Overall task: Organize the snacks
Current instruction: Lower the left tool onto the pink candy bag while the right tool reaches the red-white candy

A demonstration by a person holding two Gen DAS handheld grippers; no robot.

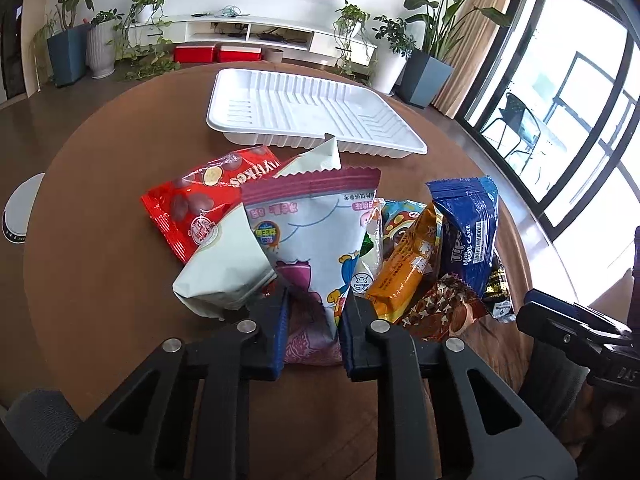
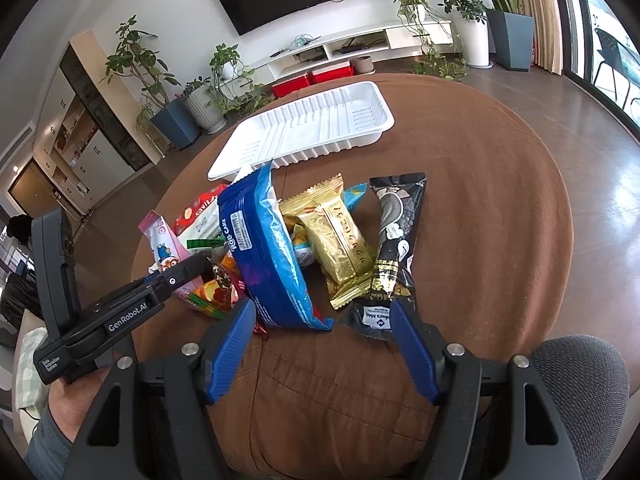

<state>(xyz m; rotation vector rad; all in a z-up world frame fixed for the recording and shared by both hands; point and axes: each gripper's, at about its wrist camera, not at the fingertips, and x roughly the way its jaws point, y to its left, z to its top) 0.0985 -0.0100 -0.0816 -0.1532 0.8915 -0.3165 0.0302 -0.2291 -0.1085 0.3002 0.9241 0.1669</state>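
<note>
while the left tongs (image 1: 314, 320) pinch the pink packet (image 1: 316, 236), the right tongs (image 2: 324, 344) gape.

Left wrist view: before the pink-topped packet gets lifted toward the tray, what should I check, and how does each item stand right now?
1. Left claw closed on the pink-topped packet: ok, its fingers pinch the packet's near end.
2. Packet free of its neighbours: not ok, the pale green packet lies over its left edge and may drag along.
3. White tray ready to receive: ok, nothing in it.
4. Path to the tray: cannot tell, the pale green packet's raised corner stands between.
5. Right claw out of the way: ok, open, with the blue roll cake packet and black packet at its fingertips, neither gripped.
</note>
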